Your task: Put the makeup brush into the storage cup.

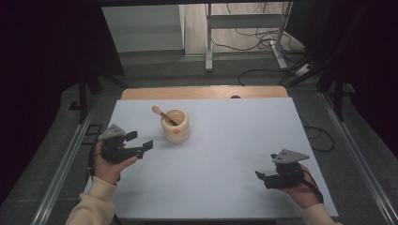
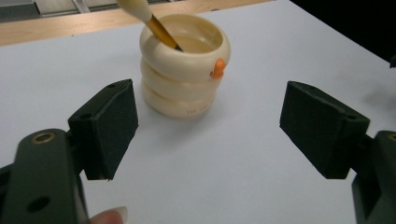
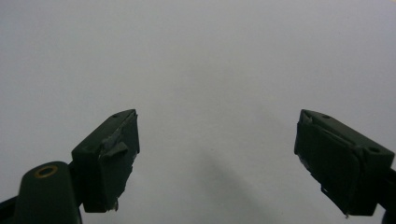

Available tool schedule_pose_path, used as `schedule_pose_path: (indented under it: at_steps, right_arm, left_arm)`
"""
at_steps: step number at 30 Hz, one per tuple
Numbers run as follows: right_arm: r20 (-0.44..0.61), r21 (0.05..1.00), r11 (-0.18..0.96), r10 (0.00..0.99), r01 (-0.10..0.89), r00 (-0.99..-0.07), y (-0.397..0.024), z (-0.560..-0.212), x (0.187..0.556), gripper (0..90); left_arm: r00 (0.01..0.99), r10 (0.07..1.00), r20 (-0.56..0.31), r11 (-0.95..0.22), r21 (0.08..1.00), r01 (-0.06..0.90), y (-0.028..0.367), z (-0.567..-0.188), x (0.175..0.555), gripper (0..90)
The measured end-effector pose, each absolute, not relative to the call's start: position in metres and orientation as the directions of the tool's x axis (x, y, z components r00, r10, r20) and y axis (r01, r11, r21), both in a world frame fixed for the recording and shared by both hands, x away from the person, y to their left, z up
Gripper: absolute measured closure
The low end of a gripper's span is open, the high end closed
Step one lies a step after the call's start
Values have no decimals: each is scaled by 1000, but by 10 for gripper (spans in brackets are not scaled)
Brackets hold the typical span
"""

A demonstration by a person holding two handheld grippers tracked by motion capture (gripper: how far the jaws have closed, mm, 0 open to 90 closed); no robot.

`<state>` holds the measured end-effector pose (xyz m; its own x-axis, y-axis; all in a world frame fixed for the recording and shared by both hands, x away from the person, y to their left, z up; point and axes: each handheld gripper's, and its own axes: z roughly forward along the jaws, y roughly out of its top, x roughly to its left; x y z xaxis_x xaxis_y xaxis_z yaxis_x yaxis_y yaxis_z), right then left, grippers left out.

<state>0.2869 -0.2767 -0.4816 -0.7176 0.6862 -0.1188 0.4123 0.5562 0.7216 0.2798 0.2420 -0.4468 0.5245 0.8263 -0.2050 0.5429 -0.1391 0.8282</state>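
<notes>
Jaws spread wide on our left gripper [image 1: 139, 140], left of centre, near the ribbed cream cup [image 1: 176, 125] holding a spoon [image 1: 162, 114]; our right gripper [image 1: 263, 175], lower right, gapes empty.

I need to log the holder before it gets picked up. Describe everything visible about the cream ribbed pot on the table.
The cream ribbed pot looks like three stacked rounded rings, glossy like ceramic or plastic, with an open round mouth. A small orange knob sits on its top ring, and faint small lettering marks the lowest ring. It stands upright on the white table, toward the far left. A spoon with a wooden-looking handle leans inside it, its pale rounded end sticking out over the rim. The left gripper points at it, apart from it.
</notes>
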Motion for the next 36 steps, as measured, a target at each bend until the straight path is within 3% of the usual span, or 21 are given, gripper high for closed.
schedule_pose_path:
  at_steps: [19, 36]
  right_arm:
    - [-114, 724, 549, 693, 418, -712, -279, -483, 288, 143]
    - [-99, 735, 526, 708, 428, -699, -285, -483, 290, 134]
  left_arm:
    - [515, 835, -196, -211, 749, 628, 253, -494, 239, 183]
    - [550, 818, -166, -266, 739, 619, 248, -506, 231, 160]
